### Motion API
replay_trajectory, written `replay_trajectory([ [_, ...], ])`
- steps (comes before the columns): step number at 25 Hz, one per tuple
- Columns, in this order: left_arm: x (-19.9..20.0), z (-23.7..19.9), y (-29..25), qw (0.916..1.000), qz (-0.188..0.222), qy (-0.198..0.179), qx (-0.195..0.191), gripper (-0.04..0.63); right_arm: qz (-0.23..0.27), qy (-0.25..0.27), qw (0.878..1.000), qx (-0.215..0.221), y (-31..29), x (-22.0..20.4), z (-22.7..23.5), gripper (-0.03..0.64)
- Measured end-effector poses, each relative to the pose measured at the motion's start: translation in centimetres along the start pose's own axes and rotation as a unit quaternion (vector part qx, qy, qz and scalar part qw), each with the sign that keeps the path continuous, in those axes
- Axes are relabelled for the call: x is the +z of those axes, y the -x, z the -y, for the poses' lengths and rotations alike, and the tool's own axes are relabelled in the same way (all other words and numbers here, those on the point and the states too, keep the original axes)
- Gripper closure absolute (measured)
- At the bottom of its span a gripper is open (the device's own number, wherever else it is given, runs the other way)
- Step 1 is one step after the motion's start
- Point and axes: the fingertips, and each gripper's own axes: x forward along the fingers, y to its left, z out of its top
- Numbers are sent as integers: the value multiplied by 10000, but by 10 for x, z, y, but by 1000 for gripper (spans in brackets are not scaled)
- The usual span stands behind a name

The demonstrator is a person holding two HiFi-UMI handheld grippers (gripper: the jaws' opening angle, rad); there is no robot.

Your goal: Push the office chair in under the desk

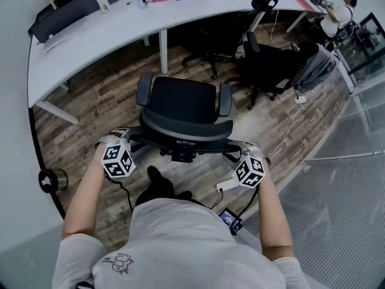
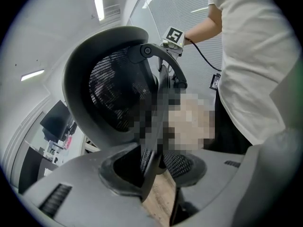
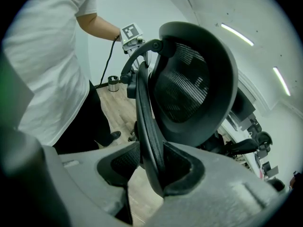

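The black mesh-backed wheeled office chair [image 1: 180, 98] looks heavy but free-rolling, apt to swivel if pushed unevenly. Left claw [image 2: 156, 171] and right claw [image 3: 151, 167] each clamp its stiff backrest rim [image 1: 186, 131], the sound place to push.

Head view: jaws of L gripper [image 2: 156, 171] & R gripper [image 3: 152, 169] hidden under their marker cubes [image 1: 118, 160] [image 1: 249, 171] and the backrest [image 1: 186, 130]. Ahead of both, chair base hidden beneath seat [image 1: 180, 98]. L gripper view: backrest frame just past the jaws blurred out. Items on desk [image 1: 120, 26], far ahead, too small to ID.
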Motion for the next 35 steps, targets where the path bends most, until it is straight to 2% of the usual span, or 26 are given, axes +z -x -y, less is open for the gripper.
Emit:
replay_trajectory([
  [8, -63, -32, 25, 9988, -174, 389, 248, 449, 101, 408, 9988, 233, -51, 64, 36, 460],
  [15, -118, -62, 46, 9963, -288, 713, 390, 450, -19, 687, 9967, 427, -96, 122, 65, 460],
  [22, -169, -88, 68, 9930, -365, 934, 626, 449, -56, 921, 9947, 460, -136, 178, 88, 456],
  [35, -246, -126, 101, 9807, -627, 1526, 1044, 442, 12, 1466, 9873, 605, -204, 270, 130, 449],
])
